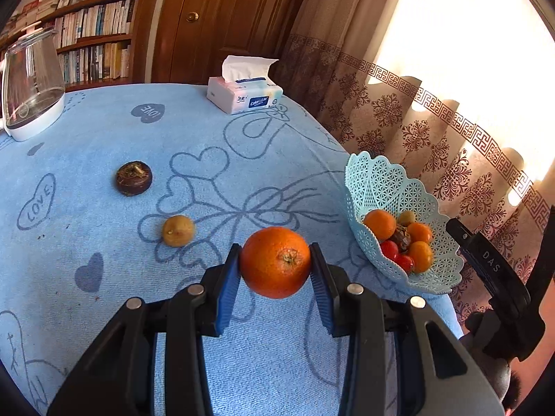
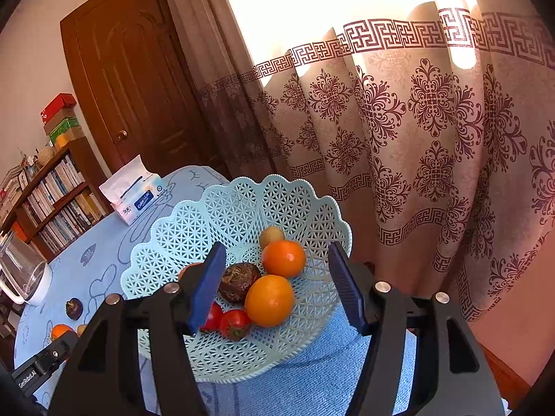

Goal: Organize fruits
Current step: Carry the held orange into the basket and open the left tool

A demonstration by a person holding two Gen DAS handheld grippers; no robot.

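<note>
My left gripper [image 1: 275,263] is shut on an orange [image 1: 275,261], held above the blue tablecloth, left of the pale blue lattice basket [image 1: 378,180]. A dark brown round fruit [image 1: 134,177] and a small tan fruit [image 1: 178,230] lie on the cloth further left. In the right wrist view my right gripper [image 2: 275,286] is open over the basket [image 2: 239,208], its blue pads clear of the fruit. Inside lie oranges [image 2: 270,300], a dark brown fruit [image 2: 238,282], red tomatoes [image 2: 236,322] and a tan fruit [image 2: 271,236].
A tissue pack [image 1: 244,93] sits at the table's far edge, a glass kettle [image 1: 31,83] at far left. The basket stands near the table's right edge, beside a patterned curtain [image 2: 416,138]. A bookshelf [image 1: 97,41] and a brown door [image 1: 222,17] stand behind.
</note>
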